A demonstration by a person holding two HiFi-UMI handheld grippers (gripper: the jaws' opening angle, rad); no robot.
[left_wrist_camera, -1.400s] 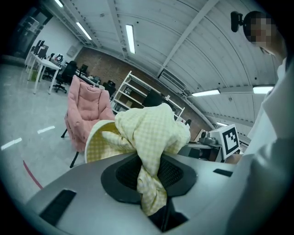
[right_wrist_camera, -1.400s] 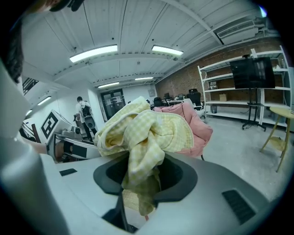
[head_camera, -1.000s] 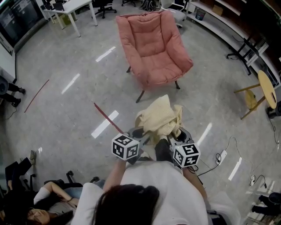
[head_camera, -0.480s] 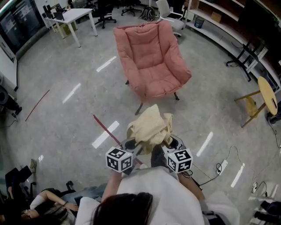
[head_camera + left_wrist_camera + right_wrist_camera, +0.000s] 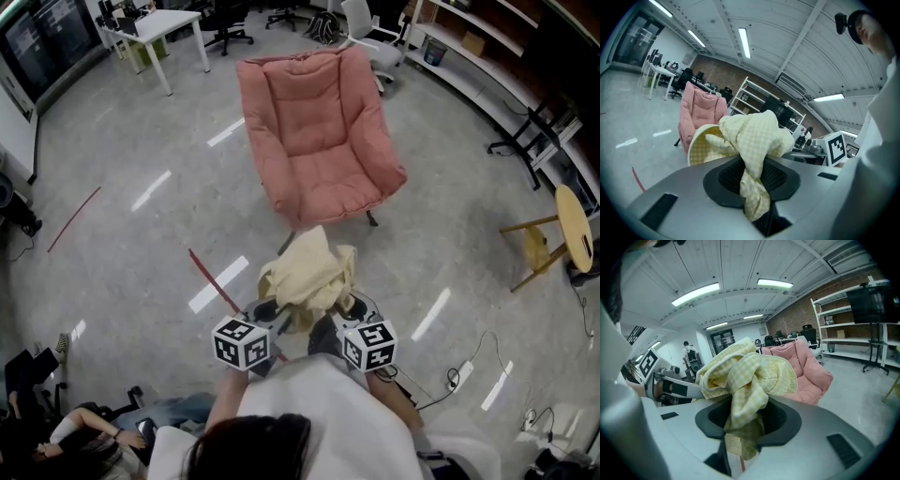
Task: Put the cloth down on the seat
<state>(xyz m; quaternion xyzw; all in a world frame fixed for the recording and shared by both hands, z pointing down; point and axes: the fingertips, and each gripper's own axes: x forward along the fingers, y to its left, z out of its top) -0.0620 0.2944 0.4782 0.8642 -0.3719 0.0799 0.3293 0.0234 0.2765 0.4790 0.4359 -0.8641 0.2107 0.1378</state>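
Note:
A pale yellow checked cloth (image 5: 307, 277) is bunched up in the air between my two grippers, in front of the person. My left gripper (image 5: 269, 312) is shut on one end of the cloth (image 5: 752, 154), which is squeezed between its jaws. My right gripper (image 5: 343, 309) is shut on the other end of the cloth (image 5: 743, 385). A pink padded armchair (image 5: 314, 141) stands ahead on the grey floor, its seat (image 5: 330, 183) bare. The cloth hangs just short of the chair's front edge. The chair shows behind the cloth in the left gripper view (image 5: 696, 117) and the right gripper view (image 5: 806, 369).
A white table (image 5: 159, 28) and office chairs stand at the far left. Shelving (image 5: 487, 47) runs along the far right. A round wooden stool (image 5: 562, 220) stands at the right. Red tape (image 5: 214, 281) marks the floor near my left gripper. Cables (image 5: 469, 375) lie at the lower right.
Both grippers have carried the cloth forward toward the armchair, which now sits closer and lower in the head view. The grip on the cloth is the same.

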